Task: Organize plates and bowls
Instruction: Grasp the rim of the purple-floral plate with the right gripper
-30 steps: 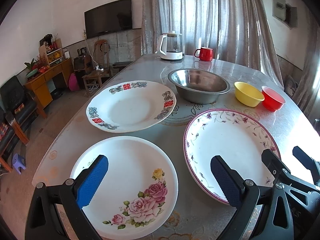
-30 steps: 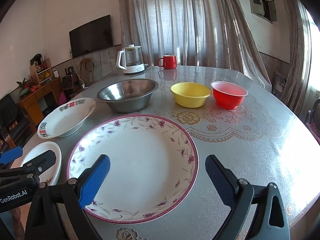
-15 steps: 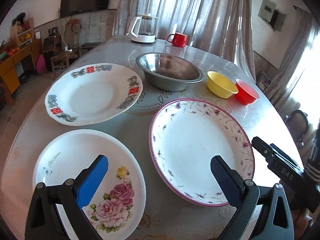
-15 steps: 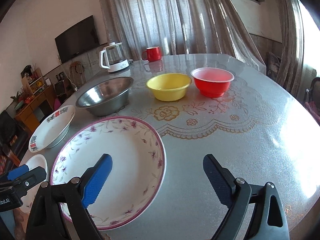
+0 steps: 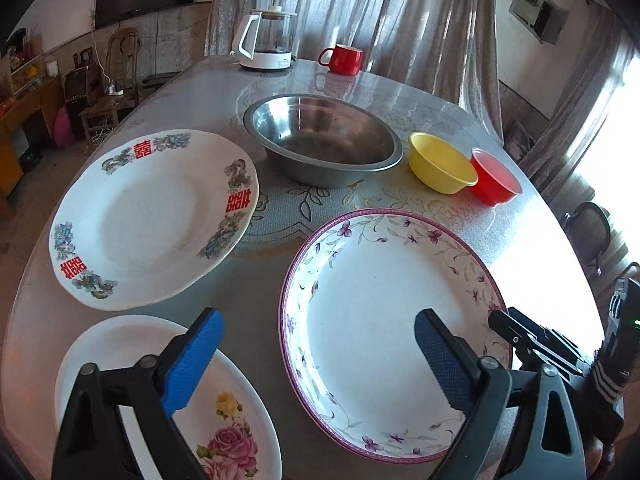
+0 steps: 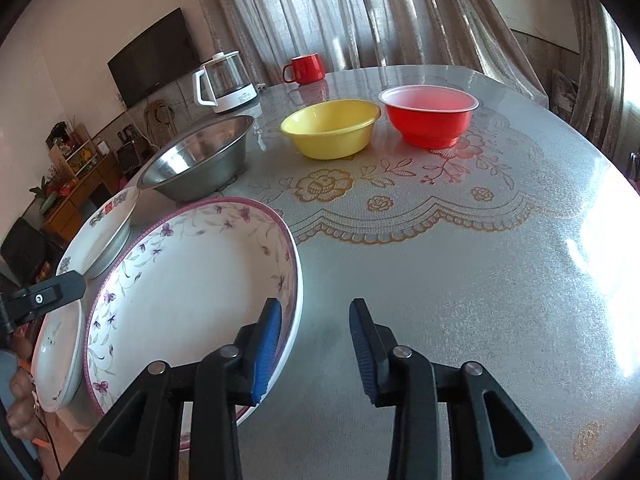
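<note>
- Left gripper (image 5: 316, 354) is wide open, holding nothing, hanging over the gap between the rose plate (image 5: 224, 412) and the purple plate (image 5: 384, 312).
- Right gripper (image 6: 314, 350) is partly open, not clamped on anything. Its left finger (image 6: 266, 344) sits inside the purple plate's (image 6: 180, 280) right rim and the other finger is outside it over bare table (image 6: 460, 260), so the rim runs between the two. Can't tell if the pad is actually touching the plate.
- Purple plate is flat on the table at the near edge, in front of the steel bowl (image 5: 322, 142).
- Rose plate is just left of it, near corner, partly under the left gripper.
- The plate with red characters (image 5: 148, 216) sits behind the rose plate, left of the steel bowl, close to it; from the left view I can't tell if they touch.
- Yellow bowl (image 6: 330, 128) and red bowl (image 6: 428, 114) are side by side to the right of the steel bowl (image 6: 200, 160), just beside each other, both upright.
- Far end of the table has a kettle (image 5: 266, 42) and a red mug (image 5: 342, 59), well apart from the dishes.
- Curtains (image 6: 360, 12) behind the table, TV (image 6: 154, 56) on the wall to the left.
</note>
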A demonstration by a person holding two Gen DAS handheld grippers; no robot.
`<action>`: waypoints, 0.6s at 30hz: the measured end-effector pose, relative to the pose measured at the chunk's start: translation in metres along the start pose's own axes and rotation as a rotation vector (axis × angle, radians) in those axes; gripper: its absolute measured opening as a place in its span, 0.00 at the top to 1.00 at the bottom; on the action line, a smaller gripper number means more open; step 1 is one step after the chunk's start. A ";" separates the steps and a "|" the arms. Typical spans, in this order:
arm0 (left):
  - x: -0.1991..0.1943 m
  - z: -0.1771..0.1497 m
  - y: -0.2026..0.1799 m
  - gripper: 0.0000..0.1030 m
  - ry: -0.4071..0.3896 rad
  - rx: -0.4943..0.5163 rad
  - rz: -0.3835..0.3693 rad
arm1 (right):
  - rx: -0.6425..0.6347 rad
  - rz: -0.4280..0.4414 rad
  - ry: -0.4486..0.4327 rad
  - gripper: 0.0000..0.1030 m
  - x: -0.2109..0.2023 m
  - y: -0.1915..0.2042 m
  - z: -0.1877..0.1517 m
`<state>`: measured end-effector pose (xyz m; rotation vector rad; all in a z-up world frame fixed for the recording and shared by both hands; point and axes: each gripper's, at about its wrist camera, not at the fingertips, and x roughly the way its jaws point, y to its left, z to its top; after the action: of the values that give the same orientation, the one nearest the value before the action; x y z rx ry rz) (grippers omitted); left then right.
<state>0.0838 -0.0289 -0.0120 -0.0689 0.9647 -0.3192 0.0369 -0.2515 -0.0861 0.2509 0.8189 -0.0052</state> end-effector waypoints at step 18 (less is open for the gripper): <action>0.031 0.021 0.004 0.46 0.087 0.039 -0.079 | -0.029 0.042 0.022 0.64 0.005 0.000 -0.001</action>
<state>0.1185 -0.0361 -0.0254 -0.0583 1.0429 -0.4164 0.0396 -0.2508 -0.0903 0.2414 0.8345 0.0490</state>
